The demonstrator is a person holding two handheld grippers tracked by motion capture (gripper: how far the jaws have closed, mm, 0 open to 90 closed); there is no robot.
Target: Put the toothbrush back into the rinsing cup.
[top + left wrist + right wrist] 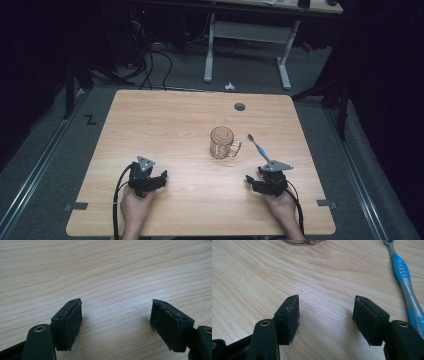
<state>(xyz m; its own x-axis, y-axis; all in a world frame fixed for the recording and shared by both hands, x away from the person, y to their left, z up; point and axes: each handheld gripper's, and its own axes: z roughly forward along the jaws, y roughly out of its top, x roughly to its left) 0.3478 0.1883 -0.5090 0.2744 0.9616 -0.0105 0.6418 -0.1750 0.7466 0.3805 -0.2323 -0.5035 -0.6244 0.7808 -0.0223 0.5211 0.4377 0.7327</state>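
A clear glass mug (pixel 223 143) with a handle stands upright near the middle of the wooden table (pixel 165 120); its base (pixel 302 242) shows at the top edge of the right gripper view. A blue and grey toothbrush (pixel 258 148) lies flat to the mug's right, and its handle (pixel 405 282) runs down the right side of the right gripper view. My left gripper (pixel 159 181) rests low on the table at the front left, open, with bare wood between its jaws (pixel 116 315). My right gripper (pixel 253 181) rests at the front right, open and holding nothing (pixel 327 312), just short of the toothbrush's near end.
A round cable hole (pixel 240 106) sits near the table's far edge. Beyond the table stand a white desk frame (pixel 247 45) and tangled cables (pixel 150 60) on the grey floor. A hand holds each gripper from the near edge.
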